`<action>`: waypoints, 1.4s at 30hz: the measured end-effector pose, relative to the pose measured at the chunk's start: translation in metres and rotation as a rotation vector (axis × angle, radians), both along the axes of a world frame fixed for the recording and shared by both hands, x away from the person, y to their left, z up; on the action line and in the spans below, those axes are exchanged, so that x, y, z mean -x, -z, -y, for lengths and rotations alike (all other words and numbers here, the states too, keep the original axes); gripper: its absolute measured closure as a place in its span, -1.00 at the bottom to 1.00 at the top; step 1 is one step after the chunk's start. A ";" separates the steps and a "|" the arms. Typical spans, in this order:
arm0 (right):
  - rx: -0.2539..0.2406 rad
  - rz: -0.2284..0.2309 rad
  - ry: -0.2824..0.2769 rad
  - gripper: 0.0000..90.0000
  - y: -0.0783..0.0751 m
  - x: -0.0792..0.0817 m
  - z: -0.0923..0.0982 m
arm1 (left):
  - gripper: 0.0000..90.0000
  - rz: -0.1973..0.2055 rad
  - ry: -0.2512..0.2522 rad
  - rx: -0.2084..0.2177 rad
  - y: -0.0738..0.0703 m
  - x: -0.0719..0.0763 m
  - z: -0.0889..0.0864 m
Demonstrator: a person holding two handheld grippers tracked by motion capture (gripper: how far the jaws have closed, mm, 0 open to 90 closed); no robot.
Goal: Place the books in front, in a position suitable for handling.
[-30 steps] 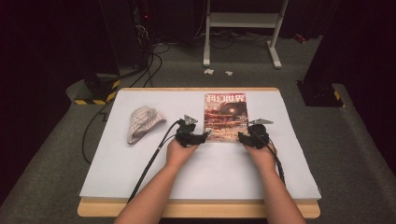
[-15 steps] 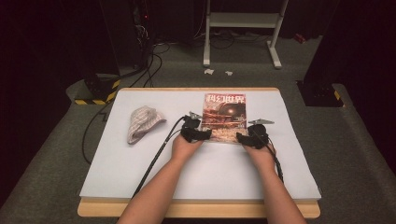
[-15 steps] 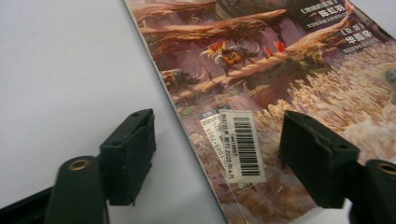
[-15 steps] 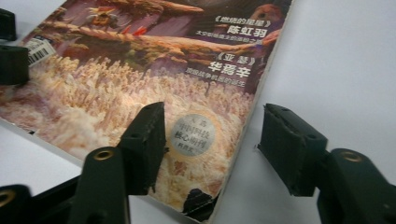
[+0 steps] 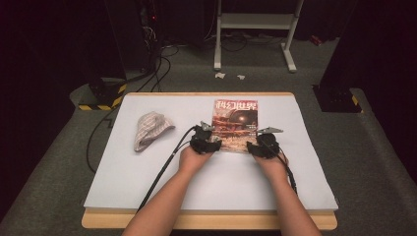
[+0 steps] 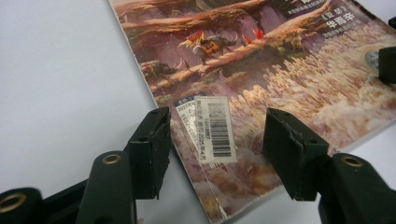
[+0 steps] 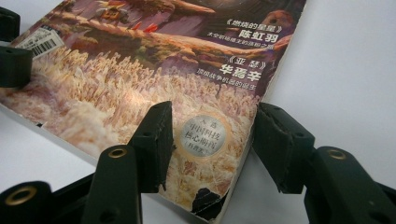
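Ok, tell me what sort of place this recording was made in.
Probably a lab or studio set up for recording, not a home. A white-covered table stands on grey carpet in a dark room, cables trail from black equipment behind it, and a white metal stand is at the back.

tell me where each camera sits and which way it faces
High view: above the person's side, looking forward and down on the white-covered table; forearms and both tongs show.
Left gripper view: rides the left tongs, facing the glossy illustrated magazine.
Right gripper view: rides the right tongs.
All views share the magazine.
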State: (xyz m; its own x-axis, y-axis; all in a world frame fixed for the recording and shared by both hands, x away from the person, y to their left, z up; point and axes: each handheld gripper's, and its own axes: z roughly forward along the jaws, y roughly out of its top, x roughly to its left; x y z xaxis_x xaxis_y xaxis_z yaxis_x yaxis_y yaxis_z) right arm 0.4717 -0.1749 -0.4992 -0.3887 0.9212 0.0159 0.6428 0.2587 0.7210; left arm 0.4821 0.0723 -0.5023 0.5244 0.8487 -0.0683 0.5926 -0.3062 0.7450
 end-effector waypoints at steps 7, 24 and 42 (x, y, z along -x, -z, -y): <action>0.008 0.019 -0.036 0.06 0.001 0.020 -0.012 | -0.04 0.030 0.018 -0.007 0.002 0.031 -0.018; -0.032 -0.013 -0.013 -0.16 0.001 0.002 -0.018 | -0.17 0.001 -0.014 0.048 0.005 0.011 -0.039; 0.000 -0.005 -0.061 0.04 0.000 0.015 -0.039 | -0.05 -0.016 -0.009 0.043 0.004 0.037 -0.050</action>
State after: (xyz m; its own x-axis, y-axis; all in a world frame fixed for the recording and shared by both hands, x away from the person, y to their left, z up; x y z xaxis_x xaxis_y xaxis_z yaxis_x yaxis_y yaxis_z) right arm 0.4569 -0.1362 -0.4996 -0.4444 0.8957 0.0181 0.6291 0.2976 0.7181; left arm 0.4448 0.1225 -0.5061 0.5152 0.8495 -0.1133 0.6070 -0.2683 0.7480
